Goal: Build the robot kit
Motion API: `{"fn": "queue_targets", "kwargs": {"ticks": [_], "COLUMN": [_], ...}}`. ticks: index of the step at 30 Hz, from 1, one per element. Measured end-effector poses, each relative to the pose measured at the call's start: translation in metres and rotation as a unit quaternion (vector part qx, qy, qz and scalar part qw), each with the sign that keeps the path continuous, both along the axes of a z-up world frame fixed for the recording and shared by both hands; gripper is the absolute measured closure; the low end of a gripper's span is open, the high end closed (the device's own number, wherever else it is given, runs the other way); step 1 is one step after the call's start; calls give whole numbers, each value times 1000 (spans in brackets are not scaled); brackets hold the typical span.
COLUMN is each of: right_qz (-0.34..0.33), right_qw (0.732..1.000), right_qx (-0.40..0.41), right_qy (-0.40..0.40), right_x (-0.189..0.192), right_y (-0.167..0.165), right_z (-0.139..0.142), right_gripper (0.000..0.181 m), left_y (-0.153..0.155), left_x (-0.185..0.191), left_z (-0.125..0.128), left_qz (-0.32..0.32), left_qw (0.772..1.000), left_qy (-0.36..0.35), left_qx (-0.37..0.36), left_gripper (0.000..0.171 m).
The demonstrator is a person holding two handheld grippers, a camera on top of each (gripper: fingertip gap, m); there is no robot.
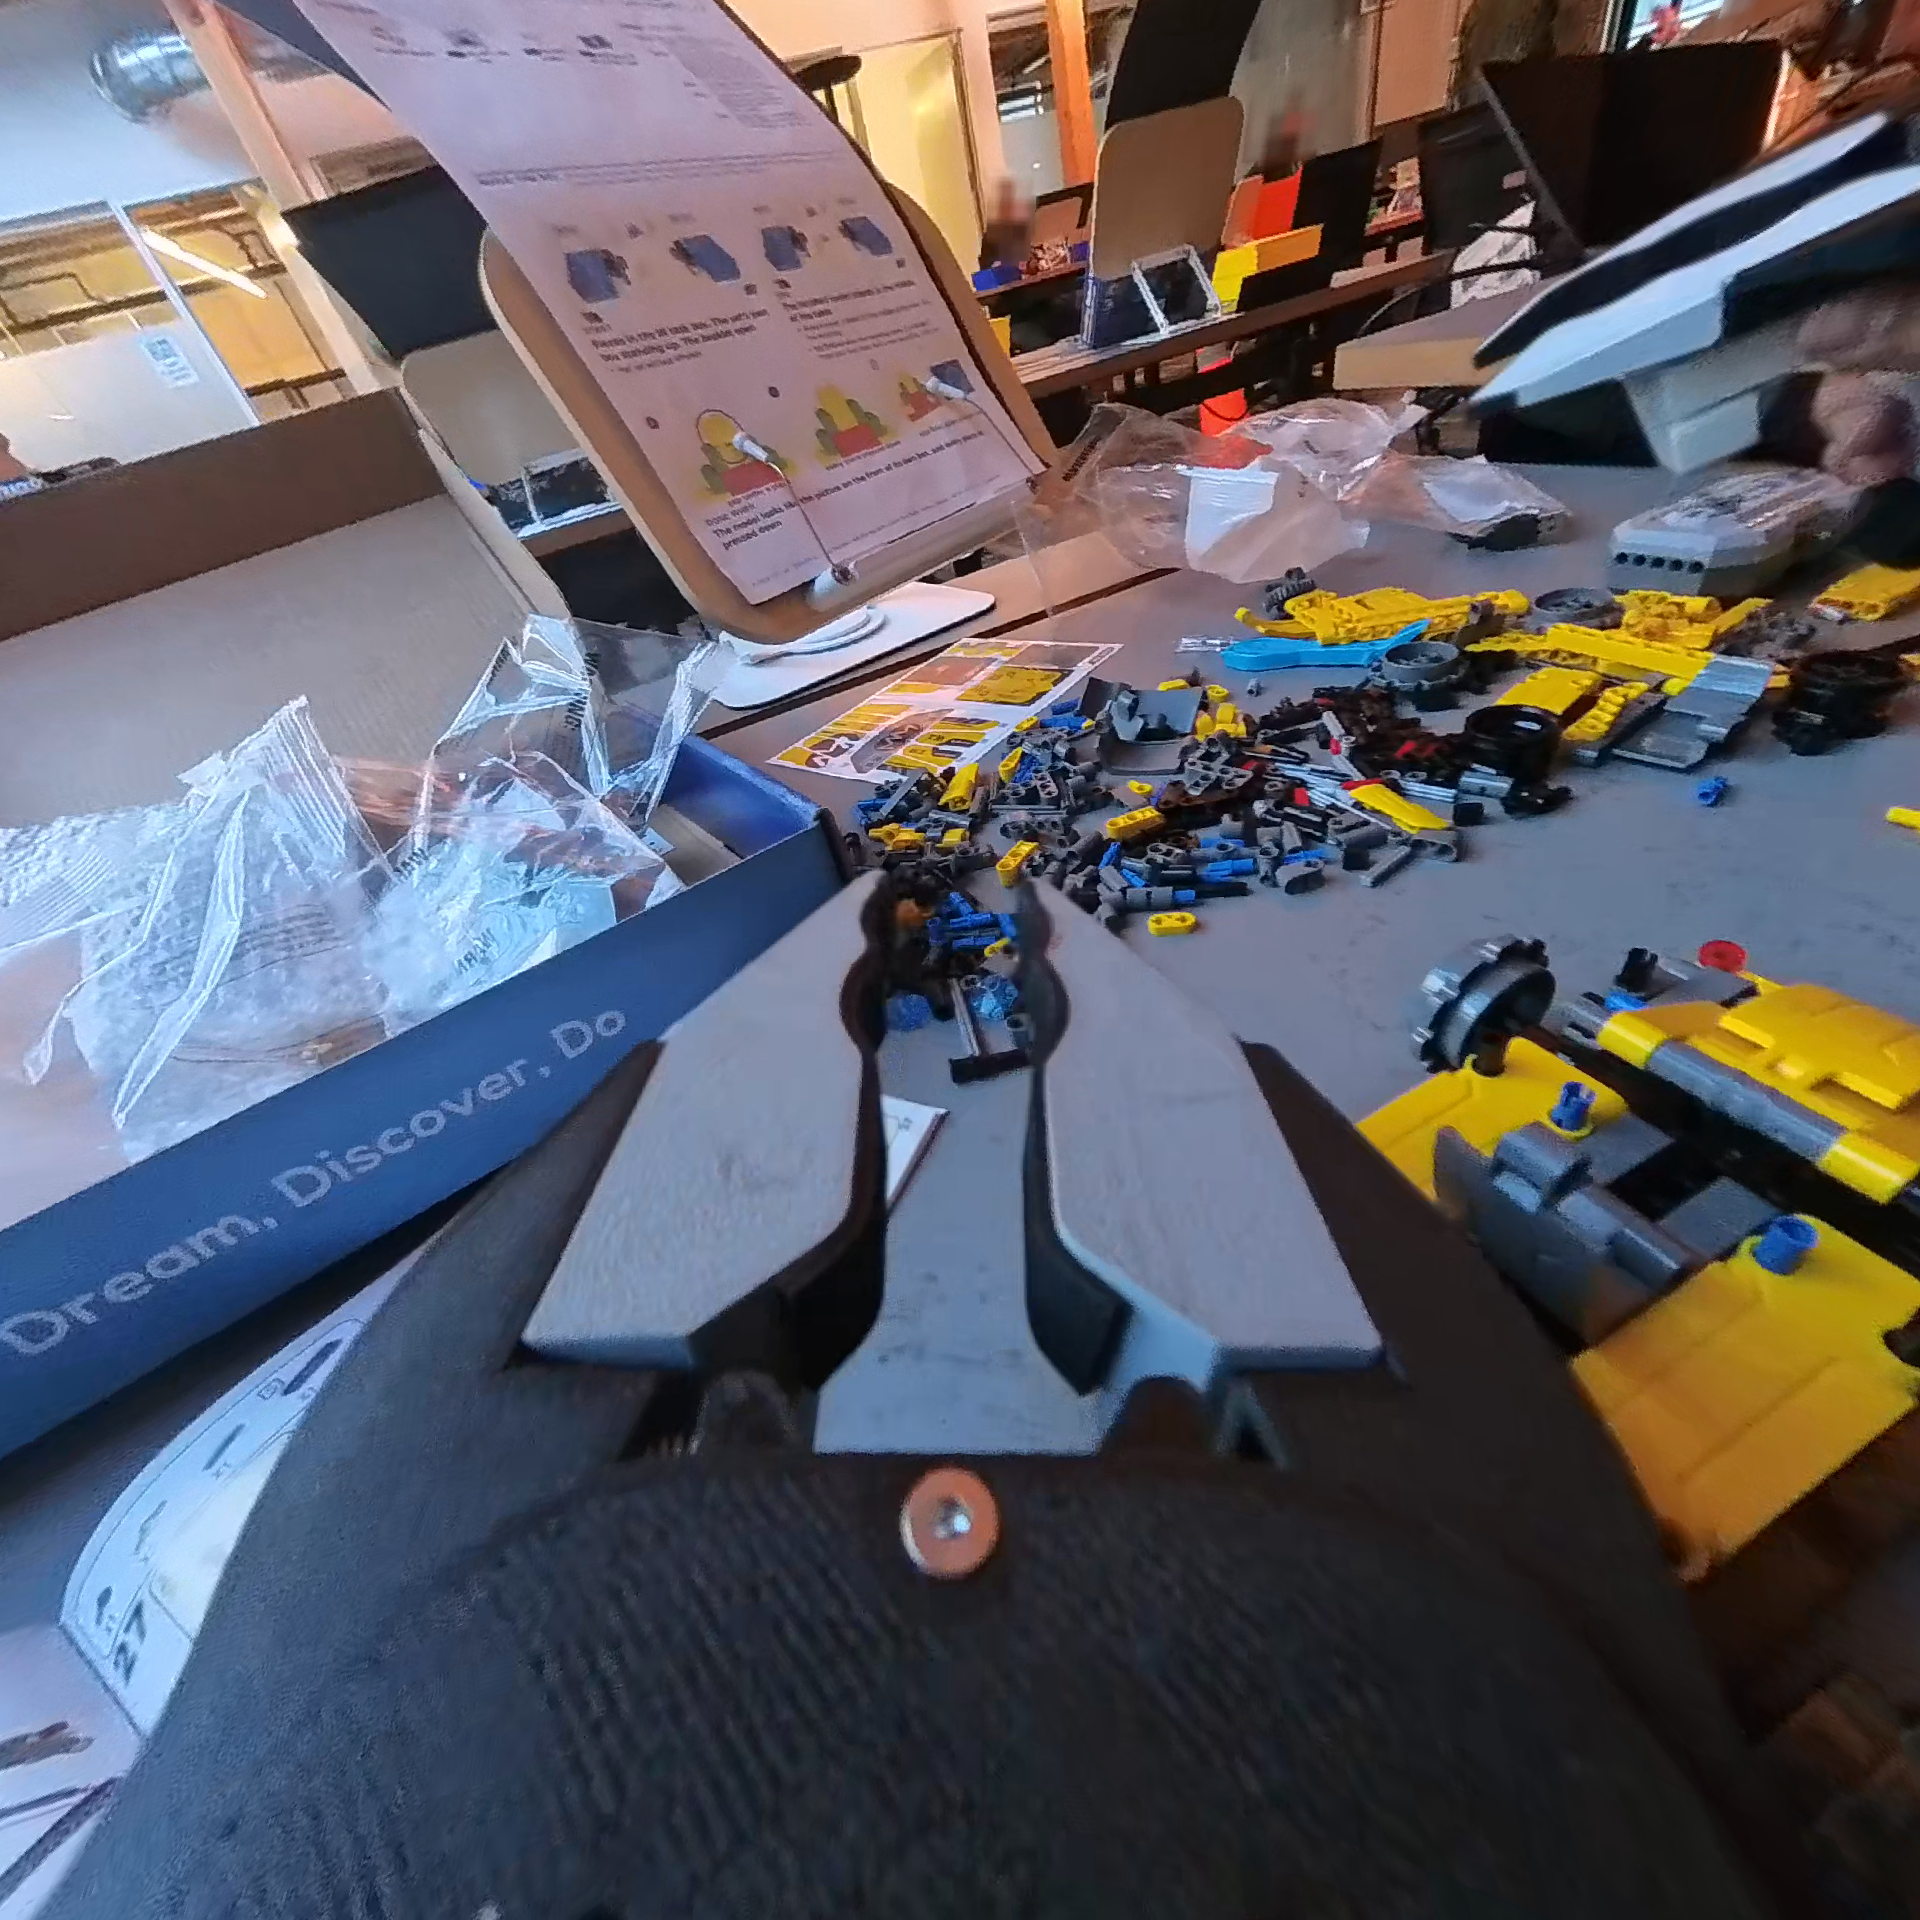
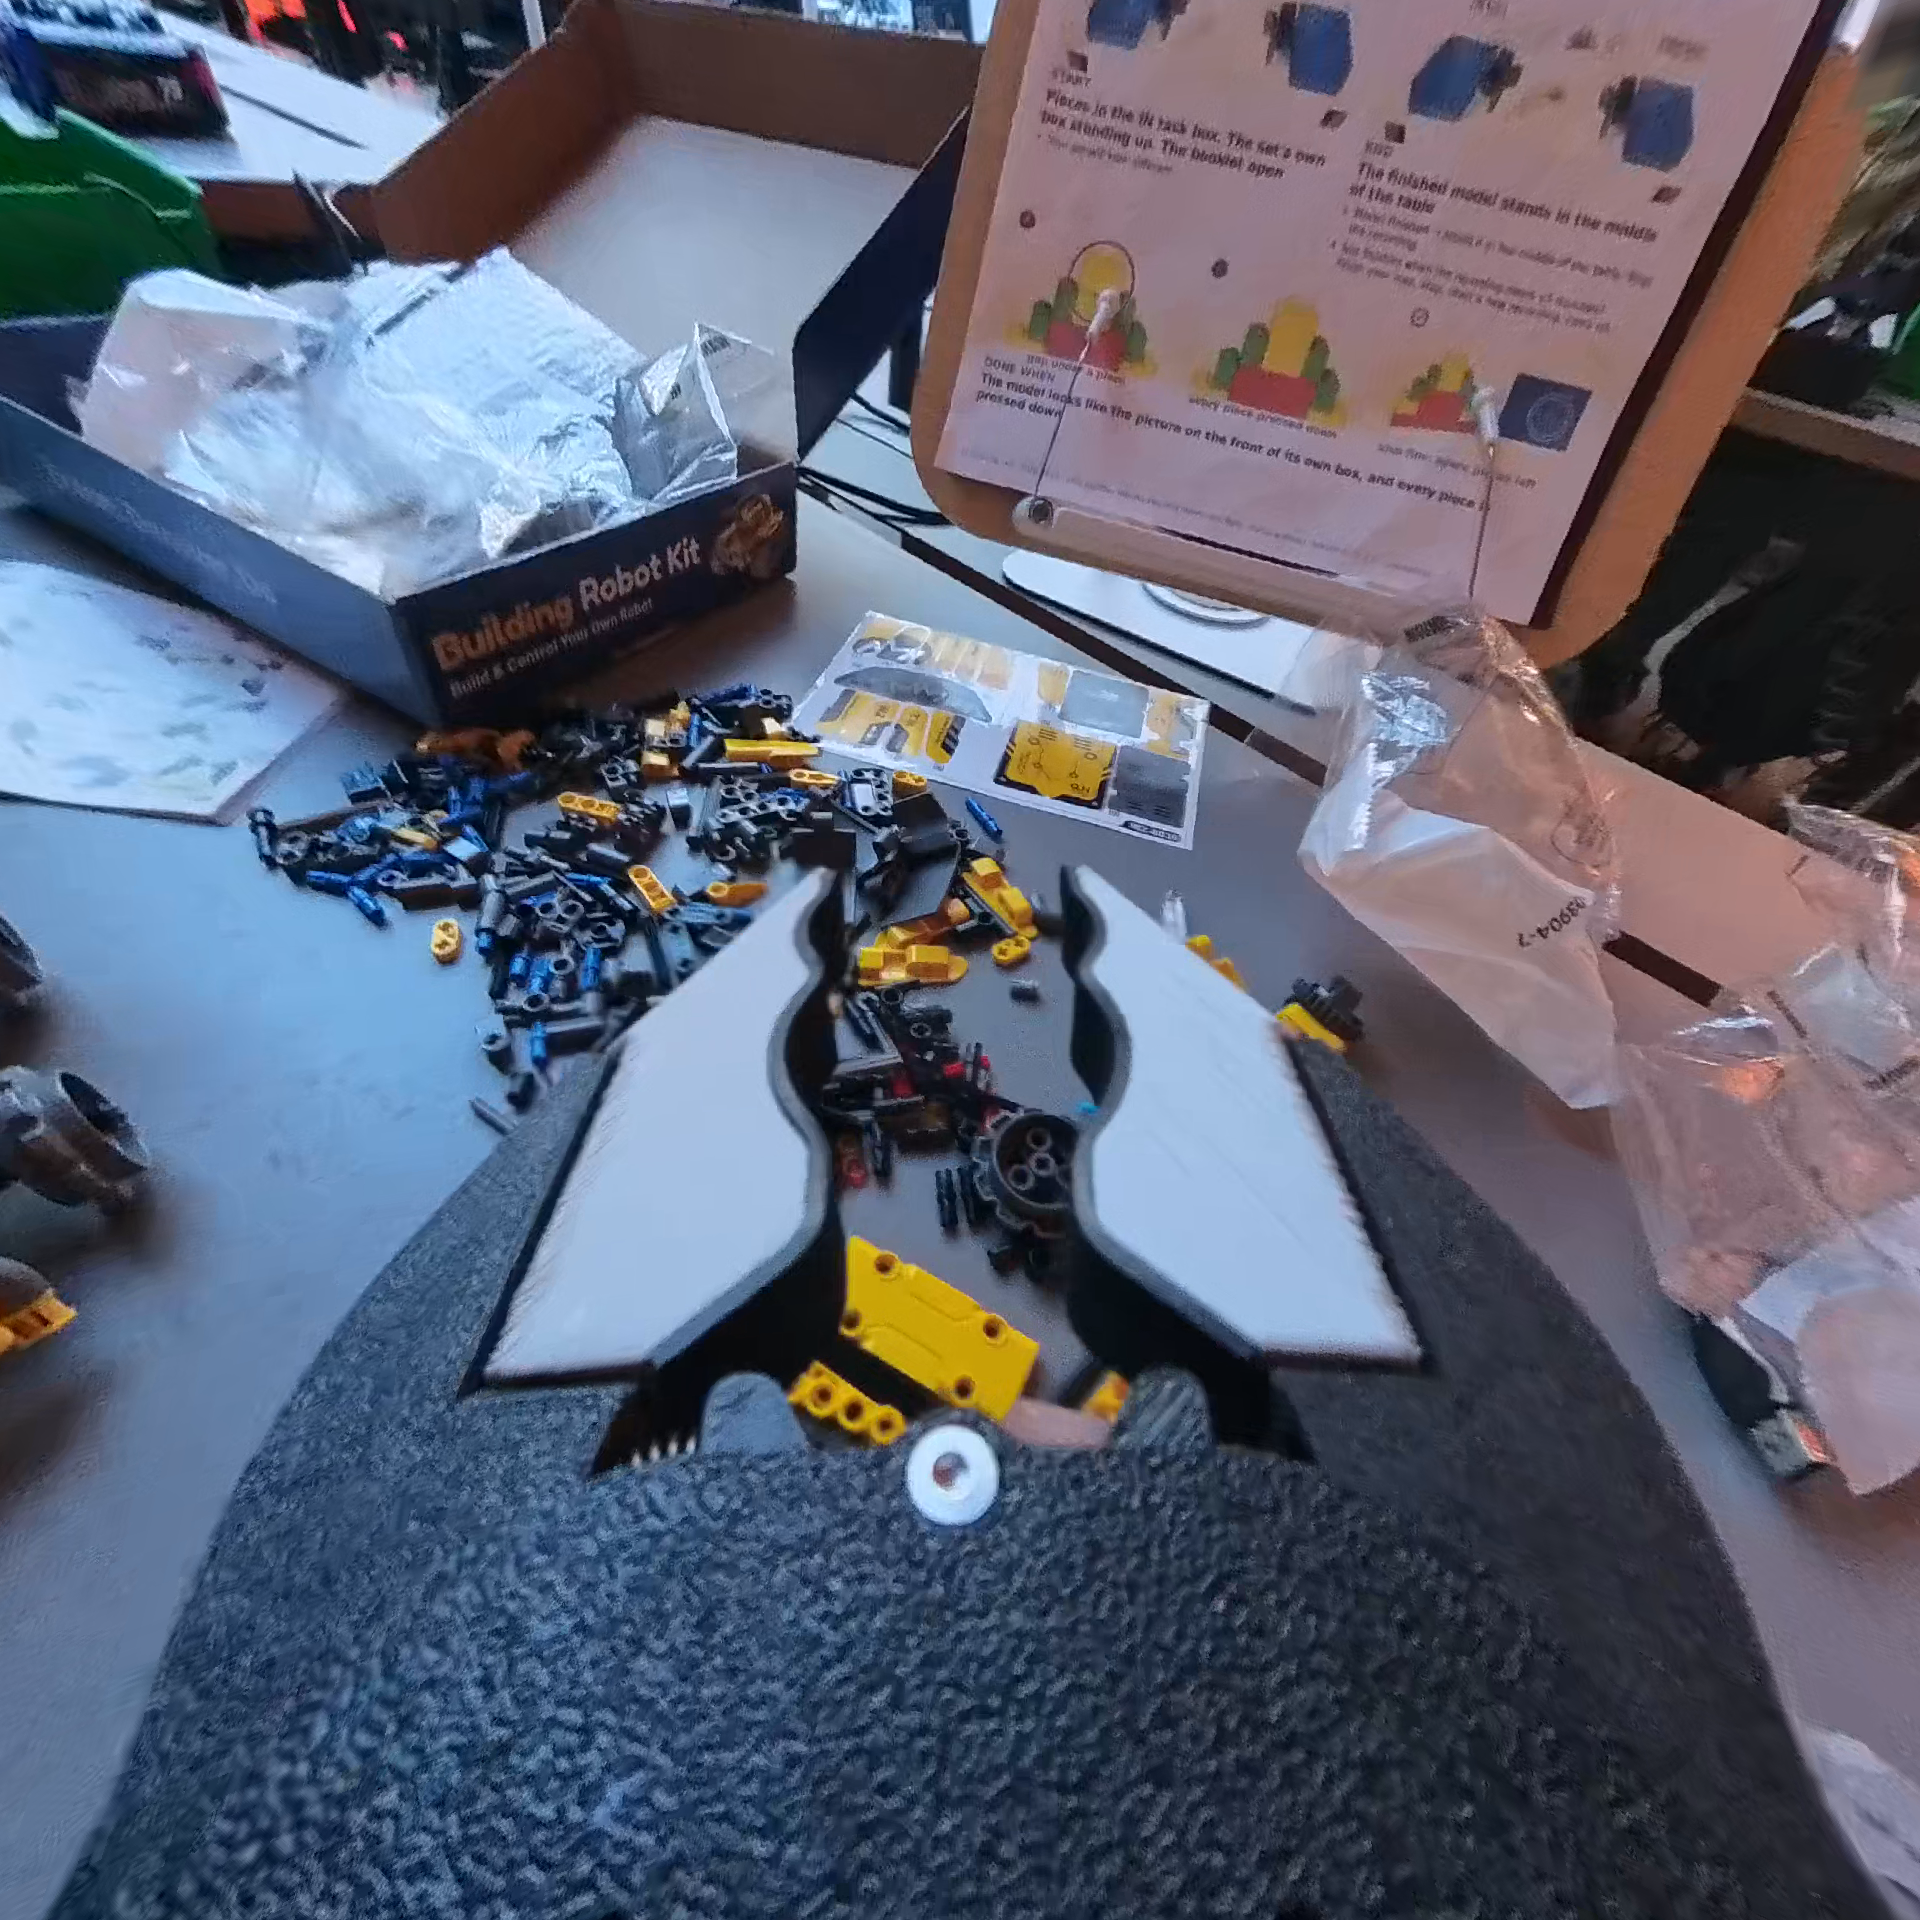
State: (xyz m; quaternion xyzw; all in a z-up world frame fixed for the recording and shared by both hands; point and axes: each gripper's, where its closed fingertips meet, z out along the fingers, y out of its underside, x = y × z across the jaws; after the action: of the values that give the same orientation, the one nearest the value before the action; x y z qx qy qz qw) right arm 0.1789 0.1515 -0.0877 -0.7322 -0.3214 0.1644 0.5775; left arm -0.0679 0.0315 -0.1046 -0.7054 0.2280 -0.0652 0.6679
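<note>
**Two grippers over loose bricks**

Two grippers hover above a grey table (image 1: 1714, 914). The left gripper (image 1: 951, 914) has its jaws parted by a narrow gap, holding nothing. Its tips hang over the near edge of a pile (image 1: 1164, 821) of small blue, black and yellow plastic pieces, which spreads toward 1 o'clock. A half-built yellow model (image 1: 1714, 1195), blocky and glossy, sits at 3 o'clock. A blue box (image 1: 436, 1081) stuffed with crinkled clear bags (image 1: 312, 894) lies at 9 o'clock.

The right gripper (image 2: 951, 894) is spread wider, also empty. The pile (image 2: 623, 862) sits under and between its fingers, reaching toward 10 o'clock. A black gear (image 2: 1029, 1158) and a flat yellow plate (image 2: 935, 1325) lie within the gap. A sticker sheet (image 2: 1013, 743) rests at 12 o'clock, and a propped instruction sheet (image 2: 1340, 260) stands beyond it.
</note>
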Motion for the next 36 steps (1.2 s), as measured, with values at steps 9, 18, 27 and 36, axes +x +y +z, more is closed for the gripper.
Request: {"fn": "queue_targets", "kwargs": {"ticks": [9,18,27,36], "right_qz": [-112,-68,-33,-27], "right_qw": [990,996,996,997], "right_qx": [84,66,74,76], "right_qy": [21,-2,-28,-8], "right_x": [110,140,118,116], "right_y": [6,8,2,0], "right_z": [54,31,18,22], "right_gripper": [147,153,155,158], "left_y": [15,109,115,102], "left_x": [5,-8,-16,-36], "left_z": [9,-4,-45,-69], "left_qz": [-32,-3,-131,-189], "left_qw": [991,971,896,835], "left_qy": [-44,77,243,321], "left_qx": [-125,-226,-348,-405], "left_gripper": [110,118,129,168]}}
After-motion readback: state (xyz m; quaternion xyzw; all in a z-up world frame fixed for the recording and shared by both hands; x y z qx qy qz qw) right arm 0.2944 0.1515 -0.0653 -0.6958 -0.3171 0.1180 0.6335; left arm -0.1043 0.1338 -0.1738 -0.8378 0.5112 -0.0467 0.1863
